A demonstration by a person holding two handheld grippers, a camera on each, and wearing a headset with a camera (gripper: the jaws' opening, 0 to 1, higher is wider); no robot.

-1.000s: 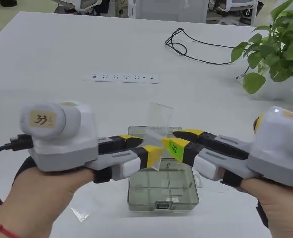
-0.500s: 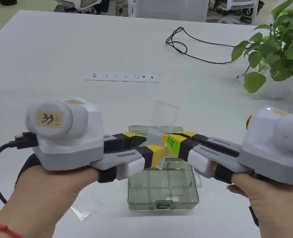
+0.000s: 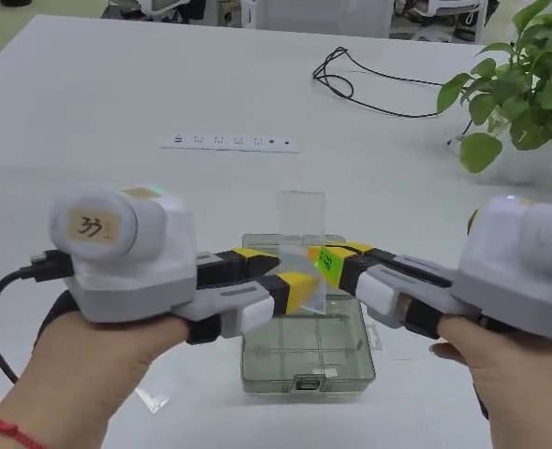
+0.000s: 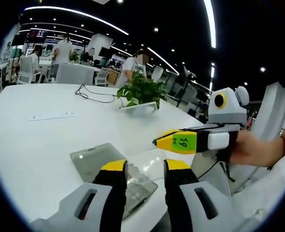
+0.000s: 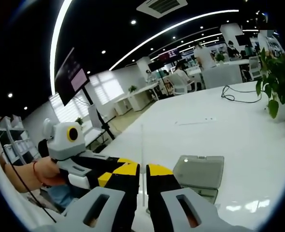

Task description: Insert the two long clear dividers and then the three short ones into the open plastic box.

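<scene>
A smoky clear plastic box lies open on the white table, its lid folded back; it also shows as the box and the box. My right gripper is shut on a clear divider and holds it upright above the box. That divider shows edge-on between the right gripper's jaws. My left gripper is open beside it, just left of the divider's lower edge. Nothing is between the left gripper's jaws. The right gripper comes in from the right there.
A white power strip lies farther back, a black cable beyond it. A potted plant stands at the right rear. A small clear scrap lies near the table's front left. People sit at desks in the background.
The clear divider has turned from tilted to upright above the box. The right gripper has shifted slightly toward the left gripper; the left one has barely moved.
</scene>
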